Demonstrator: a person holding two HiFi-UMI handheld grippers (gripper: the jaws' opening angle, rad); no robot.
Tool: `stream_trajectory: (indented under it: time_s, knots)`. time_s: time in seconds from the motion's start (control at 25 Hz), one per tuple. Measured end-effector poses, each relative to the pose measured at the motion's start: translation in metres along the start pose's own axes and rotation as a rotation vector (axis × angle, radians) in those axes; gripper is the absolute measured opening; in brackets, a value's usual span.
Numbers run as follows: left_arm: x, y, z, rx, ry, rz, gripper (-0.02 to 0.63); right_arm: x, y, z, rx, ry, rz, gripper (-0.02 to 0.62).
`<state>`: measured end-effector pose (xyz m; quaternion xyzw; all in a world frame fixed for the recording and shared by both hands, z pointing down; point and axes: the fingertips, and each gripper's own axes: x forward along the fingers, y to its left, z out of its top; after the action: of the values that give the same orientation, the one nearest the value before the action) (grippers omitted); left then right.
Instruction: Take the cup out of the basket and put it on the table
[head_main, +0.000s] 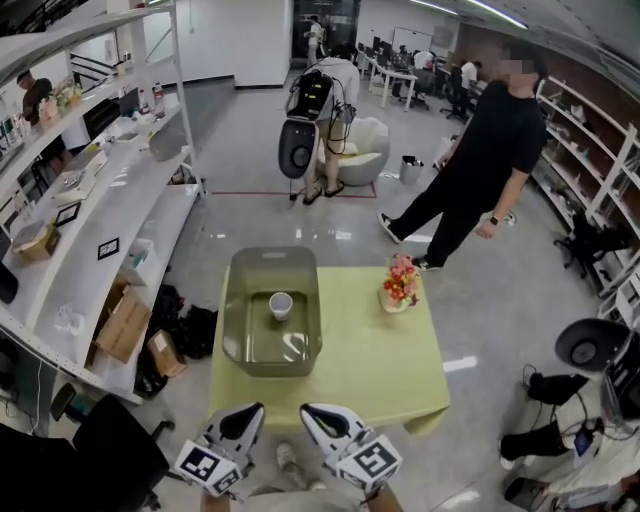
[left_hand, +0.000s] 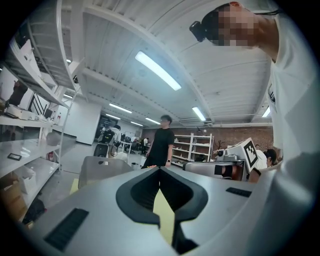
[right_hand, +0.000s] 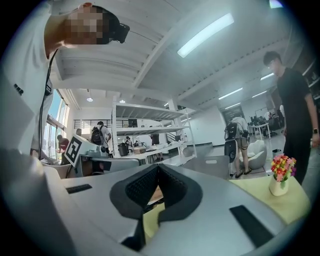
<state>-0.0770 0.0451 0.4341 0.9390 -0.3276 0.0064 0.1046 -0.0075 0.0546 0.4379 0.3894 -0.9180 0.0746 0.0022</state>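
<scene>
1. Jaws of the left gripper (left_hand: 160, 170) meet at their tips with nothing between them. Those of the right gripper (right_hand: 158, 167) are likewise closed and empty.
2. Both grippers are held side by side at the near edge of the pale yellow-green tabletop (head_main: 370, 365), well apart from the things on it.
3. A small white cup (head_main: 281, 305) stands upright inside the grey-green rectangular plastic basket (head_main: 236, 320), which sits on the tabletop's left half.
4. A small white vase of pink and red flowers (head_main: 400, 288) stands right of the basket, near the far edge.
5. A person in black clothes (head_main: 490, 150) stands on the floor beyond.
</scene>
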Motion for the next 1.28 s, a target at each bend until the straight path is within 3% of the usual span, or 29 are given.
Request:
stream_trajectory:
  time_s: [0.84, 1.28]
  knots:
    - [0.041, 0.084, 0.018, -0.006, -0.004, -0.070, 0.009, 0.077, -0.042, 0.009, -0.016, 0.017, -0.086, 0.008]
    - [0.080, 0.116, 0.021, -0.021, 0.010, -0.016, 0.009, 0.108, -0.089, 0.016, -0.016, 0.018, -0.030, 0.008]
